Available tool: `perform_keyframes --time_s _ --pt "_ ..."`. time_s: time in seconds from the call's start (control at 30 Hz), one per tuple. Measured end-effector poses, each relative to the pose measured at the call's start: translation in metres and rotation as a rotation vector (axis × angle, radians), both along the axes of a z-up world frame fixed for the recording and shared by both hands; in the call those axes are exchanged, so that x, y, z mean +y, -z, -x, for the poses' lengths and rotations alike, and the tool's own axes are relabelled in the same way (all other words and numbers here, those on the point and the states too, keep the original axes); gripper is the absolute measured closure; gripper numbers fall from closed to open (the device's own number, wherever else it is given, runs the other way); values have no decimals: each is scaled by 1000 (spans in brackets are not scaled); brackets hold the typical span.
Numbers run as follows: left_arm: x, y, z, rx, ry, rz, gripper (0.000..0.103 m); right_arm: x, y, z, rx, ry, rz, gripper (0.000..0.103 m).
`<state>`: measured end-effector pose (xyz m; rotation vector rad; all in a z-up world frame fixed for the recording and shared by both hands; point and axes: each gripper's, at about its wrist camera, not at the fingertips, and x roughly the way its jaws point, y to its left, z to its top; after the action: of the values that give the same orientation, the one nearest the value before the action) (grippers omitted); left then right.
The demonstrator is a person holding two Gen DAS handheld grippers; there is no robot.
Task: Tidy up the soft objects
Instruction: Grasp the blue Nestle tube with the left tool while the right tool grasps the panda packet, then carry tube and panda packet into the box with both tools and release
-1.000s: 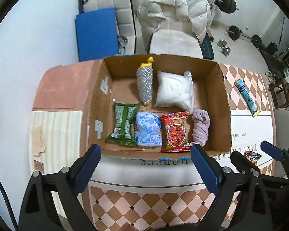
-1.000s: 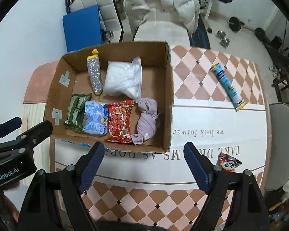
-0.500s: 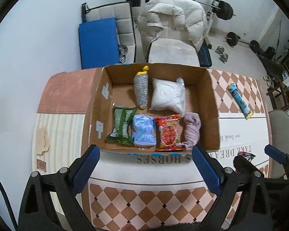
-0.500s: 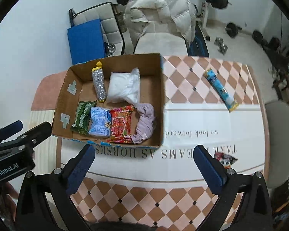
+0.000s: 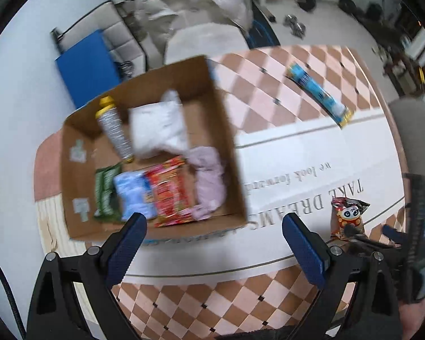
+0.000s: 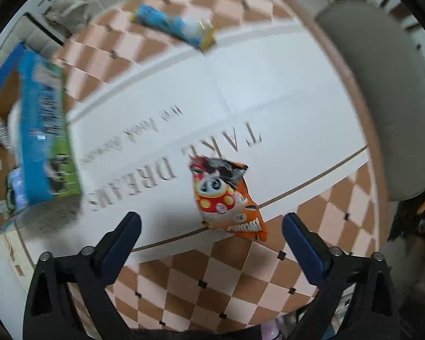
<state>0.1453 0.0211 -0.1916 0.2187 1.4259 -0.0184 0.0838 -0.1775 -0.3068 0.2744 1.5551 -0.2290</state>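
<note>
Reaching for the orange panda snack packet (image 6: 229,195) looks like the step in hand: the right claw (image 6: 211,236) hangs just short of it, jaws spread wide and empty, with the packet lying flat on the bench (image 6: 269,99) between and a little ahead of the blue fingertips. The left claw (image 5: 215,239) is also wide open and holds nothing, hovering over the bench edge just in front of the cardboard box (image 5: 229,153).

The box already carries a green packet (image 5: 106,189), a pale blue packet (image 5: 133,195), a red packet (image 5: 170,189), a lilac cloth (image 5: 209,181), a white bag (image 5: 158,127) and a silver tube with a yellow cap (image 5: 114,130). Two things lie outside it: the panda packet and a long blue wrapper (image 5: 317,95) farther off on the checked part of the cloth.

The next move likely calls for lowering the right claw so the fingers straddle the thin, crinkly packet and pinch it without sliding it. Nothing blocks the approach; the box wall (image 6: 45,130) stands well to the left. Both views are blurred.
</note>
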Motion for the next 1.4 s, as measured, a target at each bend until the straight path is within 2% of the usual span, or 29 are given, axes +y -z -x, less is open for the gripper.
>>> perform_keyframes --time_s 0.07,0.17,0.2,0.23,0.27,0.33,0.57,0.67,0.73,0.87,0.93,1.0,1.03,1.07,1.17,1.27,1.4 --pt "-17 12 -9 36 12 -4 5 -4 26 -3 40 5 -32 9" --pt "-39 27 -27 96 11 19 5 -5 55 -9 100 -23 -20 18" --pt "-44 31 -34 110 5 31 5 -5 59 -10 103 -37 2 24" --pt "-51 33 -42 127 -5 52 5 -6 62 -12 101 -64 21 54" --pt "-57 37 -49 146 -14 71 5 -9 64 -14 109 -69 25 60" --pt "-71 44 -67 185 -33 129 5 -18 62 -18 102 -76 20 62" --pt "-112 96 -149 327 -161 301 5 -84 34 -52 36 -2 -18 64" --pt "-125 130 -181 390 -228 340 9 -110 27 -74 16 31 -20 64" --pt "-135 153 -199 426 -255 337 11 -126 24 -91 3 46 -6 64" --pt "-148 186 -218 473 -282 333 32 -142 20 -120 -7 52 16 64" --pt "-155 198 -225 481 -271 305 42 -148 21 -133 -4 47 28 64" --pt "-165 197 -229 456 -228 260 49 -149 21 -140 -2 39 35 64" --pt "-172 194 -231 431 -190 230 68 -149 20 -142 -1 36 37 64" --pt "-179 192 -231 413 -146 198 80 -151 19 -149 -1 33 36 64" --pt "-190 187 -223 392 -55 158 90 -153 13 -162 -8 29 28 64" --pt "-188 177 -212 353 -23 146 91 -146 6 -164 -23 25 17 64" --pt "-178 152 -191 303 -4 187 91 -138 -4 -155 -48 18 4 65"
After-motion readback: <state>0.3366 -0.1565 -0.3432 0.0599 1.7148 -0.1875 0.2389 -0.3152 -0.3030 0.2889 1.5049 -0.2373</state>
